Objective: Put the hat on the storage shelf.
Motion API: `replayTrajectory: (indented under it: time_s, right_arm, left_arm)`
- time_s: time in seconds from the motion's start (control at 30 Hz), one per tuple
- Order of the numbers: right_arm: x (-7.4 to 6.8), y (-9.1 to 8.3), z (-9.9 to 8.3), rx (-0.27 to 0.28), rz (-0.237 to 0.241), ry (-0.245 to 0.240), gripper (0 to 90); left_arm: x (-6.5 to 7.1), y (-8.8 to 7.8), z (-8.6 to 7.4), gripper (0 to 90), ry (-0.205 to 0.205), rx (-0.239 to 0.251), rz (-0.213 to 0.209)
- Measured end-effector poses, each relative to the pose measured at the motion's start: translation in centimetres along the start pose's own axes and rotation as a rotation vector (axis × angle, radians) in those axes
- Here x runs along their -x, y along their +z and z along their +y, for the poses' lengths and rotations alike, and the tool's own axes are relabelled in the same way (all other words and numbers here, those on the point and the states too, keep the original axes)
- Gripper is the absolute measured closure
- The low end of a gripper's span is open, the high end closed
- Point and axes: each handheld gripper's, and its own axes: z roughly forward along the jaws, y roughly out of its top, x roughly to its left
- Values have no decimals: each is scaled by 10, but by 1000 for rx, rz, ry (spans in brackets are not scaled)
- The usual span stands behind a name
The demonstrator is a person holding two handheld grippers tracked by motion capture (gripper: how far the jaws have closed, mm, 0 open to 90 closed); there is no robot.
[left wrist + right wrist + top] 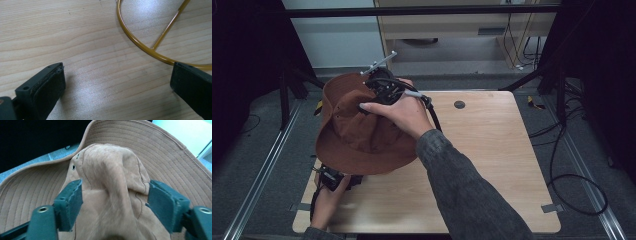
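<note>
A pale wooden table [492,165] stands on grey carpet, with dark frame legs at either side, cables on the floor to the right and a low cabinet at the far wall. Over the table's left part a brown brimmed hat [357,132] is held up off the wood. The right gripper [384,90], in the person's right hand [404,112], has its jaws pressed against both sides of the hat's bunched crown, so it is clamped on the hat; in the right gripper view the soft cloth bulges up between the pads and the brim curves around behind.

The left gripper [332,180] sits low at the near left edge of the table, under the brim, and its jaws stand wide apart over bare wood, holding nothing. Just beyond them lies a yellow wire ring [140,43] with a spoke, flat on the table.

The hold is only on folded cloth, so the crown could slip out if the hat swings. The wide brim also hides the ring from above, and lowering blind could knock it aside.
</note>
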Motion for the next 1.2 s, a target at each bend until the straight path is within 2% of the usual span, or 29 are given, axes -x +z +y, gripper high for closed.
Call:
replayTrajectory:
  time_s: [0.23,0.57,0.77,1.2]
  right_arm:
    - [-3,-15,-9,11,-4,-3,206]
    - [-2,-37,-25,33,-3,-7,184]
    - [7,-54,-44,47,-23,15,175]
    - [22,-83,-68,81,-62,47,156]
  left_arm:
    - [0,0,0,0,3,-2,-1]
    - [0,1,0,0,5,-1,4]
    - [0,0,0,0,4,-2,0]
    - [1,-3,-4,0,9,5,-12]
